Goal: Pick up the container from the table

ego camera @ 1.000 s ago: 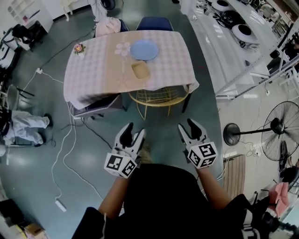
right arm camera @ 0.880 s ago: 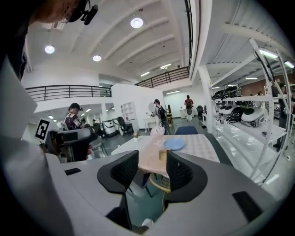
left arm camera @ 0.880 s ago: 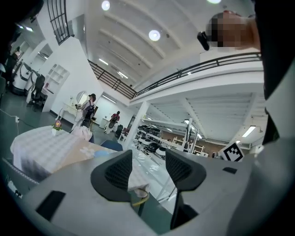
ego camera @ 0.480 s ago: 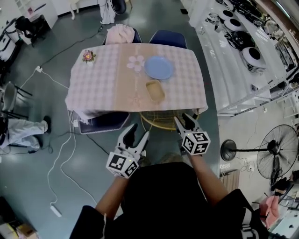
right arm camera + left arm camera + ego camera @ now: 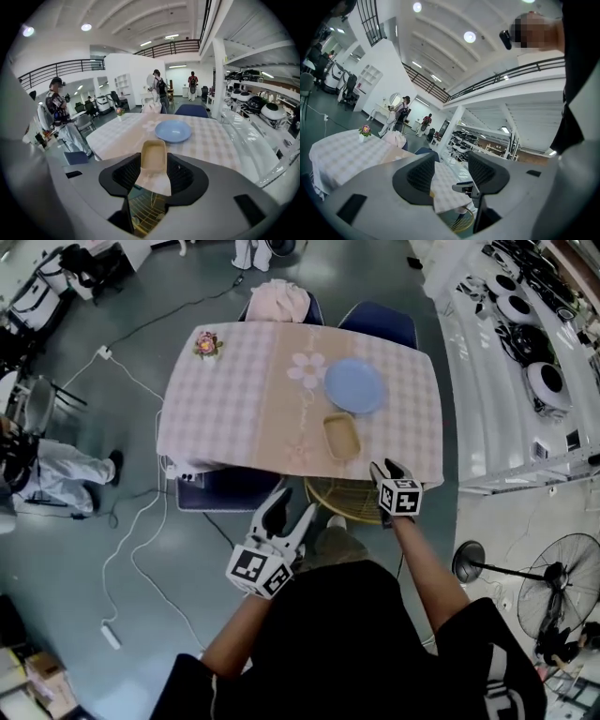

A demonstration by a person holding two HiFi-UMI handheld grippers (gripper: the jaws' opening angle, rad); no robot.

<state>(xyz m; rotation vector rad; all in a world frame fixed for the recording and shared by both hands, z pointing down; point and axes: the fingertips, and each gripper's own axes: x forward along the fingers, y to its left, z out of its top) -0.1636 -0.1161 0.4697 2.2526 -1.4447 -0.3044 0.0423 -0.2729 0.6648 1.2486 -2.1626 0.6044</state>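
We hold both claws in front of the body, short of the table with the pale checked cloth [image 5: 234,390]. The small beige rectangular container of plastic [image 5: 341,437] lies on this table, on the plain beige strip in the middle of the cloth, near the edge on our side. It is just on the near side of the round light-blue plate [image 5: 354,385] and apart from it.

The relation that matters is with the right gripper [image 5: 388,467]. The container lies straight ahead of it and a little to its left, further in over the table edge. In the right gripper view the container shows exactly in the gap between the two dark pads, but it is beyond them and the pads do not touch it. Its long axis runs away from us, almost along the line of this gripper, so we judge that the jaws would close across its short sides' width. The jaws stand apart, with a moderate gap, and hold nothing.

The left gripper [image 5: 292,507] is lower and well apart from the table edge, clearly the farther of the two. Its jaws also stand apart and empty; between them we see only the hanging cloth and the yellow wire chair [image 5: 347,495] under the table.

The container looks shallow, with rounded corners and a raised rim, and it seems empty. We expect it to be light and to slide easily on the cloth.
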